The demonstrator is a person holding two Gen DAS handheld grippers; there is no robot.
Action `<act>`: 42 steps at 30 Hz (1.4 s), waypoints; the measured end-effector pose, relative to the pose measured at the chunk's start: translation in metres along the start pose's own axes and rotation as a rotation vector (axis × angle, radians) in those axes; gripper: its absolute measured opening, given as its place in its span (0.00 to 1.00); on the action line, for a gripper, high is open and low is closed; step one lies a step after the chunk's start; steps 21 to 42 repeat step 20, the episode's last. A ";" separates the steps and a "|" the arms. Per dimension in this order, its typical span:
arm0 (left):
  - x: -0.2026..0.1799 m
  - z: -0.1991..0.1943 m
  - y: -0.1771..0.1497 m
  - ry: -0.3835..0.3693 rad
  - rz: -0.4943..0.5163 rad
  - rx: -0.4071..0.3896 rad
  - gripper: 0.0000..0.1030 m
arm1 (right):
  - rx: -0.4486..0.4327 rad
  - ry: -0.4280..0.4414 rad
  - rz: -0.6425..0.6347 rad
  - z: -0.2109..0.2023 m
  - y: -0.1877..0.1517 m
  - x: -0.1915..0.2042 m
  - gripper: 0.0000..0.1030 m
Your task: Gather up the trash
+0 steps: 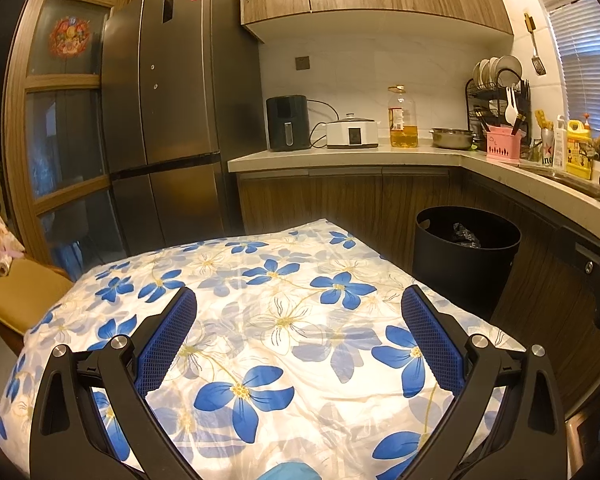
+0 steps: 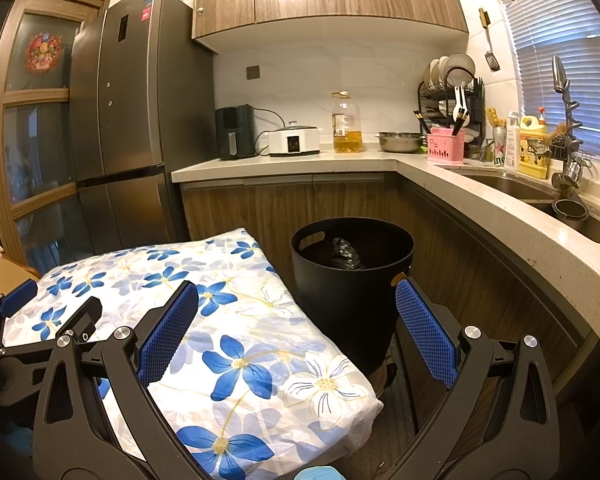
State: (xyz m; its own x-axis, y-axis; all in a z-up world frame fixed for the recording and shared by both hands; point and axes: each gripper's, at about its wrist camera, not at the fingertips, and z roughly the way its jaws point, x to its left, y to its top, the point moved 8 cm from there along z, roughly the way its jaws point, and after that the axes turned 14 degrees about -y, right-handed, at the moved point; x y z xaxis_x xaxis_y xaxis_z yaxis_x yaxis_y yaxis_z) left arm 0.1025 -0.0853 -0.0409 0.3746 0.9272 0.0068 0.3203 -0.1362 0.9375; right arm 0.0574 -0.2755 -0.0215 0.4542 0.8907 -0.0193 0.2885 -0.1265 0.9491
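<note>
Left wrist view is showing our left gripper (image 1: 299, 304) hovering over a table draped in a blue-flowered cloth (image 1: 260, 320), its blue-padded fingers (image 1: 168, 340) spread wide and holding nothing. Beyond the table's far right corner a black trash bin (image 1: 466, 256) is standing on the floor against the wooden cabinets, with a crumpled dark plastic bag (image 1: 464, 234) lying inside it. We are seeing no loose trash on the cloth itself.

From the right wrist camera, our right gripper (image 2: 297, 300) is likewise gaping open and empty, one finger over the cloth's edge, the other beside the bin (image 2: 352, 280). The bag (image 2: 345, 255) is sitting low in the bin. Behind, a countertop (image 2: 284, 164) is carrying an oil bottle (image 2: 347, 128) and a steel bowl (image 2: 400, 142), with a tall refrigerator (image 2: 136, 120) to the left.
</note>
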 end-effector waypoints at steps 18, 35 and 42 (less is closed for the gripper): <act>-0.003 0.000 0.002 0.011 -0.004 0.007 0.95 | 0.002 -0.002 0.005 0.001 -0.001 -0.002 0.95; -0.002 0.000 0.002 0.012 -0.003 0.008 0.95 | 0.001 -0.003 0.005 0.000 -0.001 -0.002 0.95; -0.002 0.000 0.002 0.012 -0.003 0.008 0.95 | 0.001 -0.003 0.005 0.000 -0.001 -0.002 0.95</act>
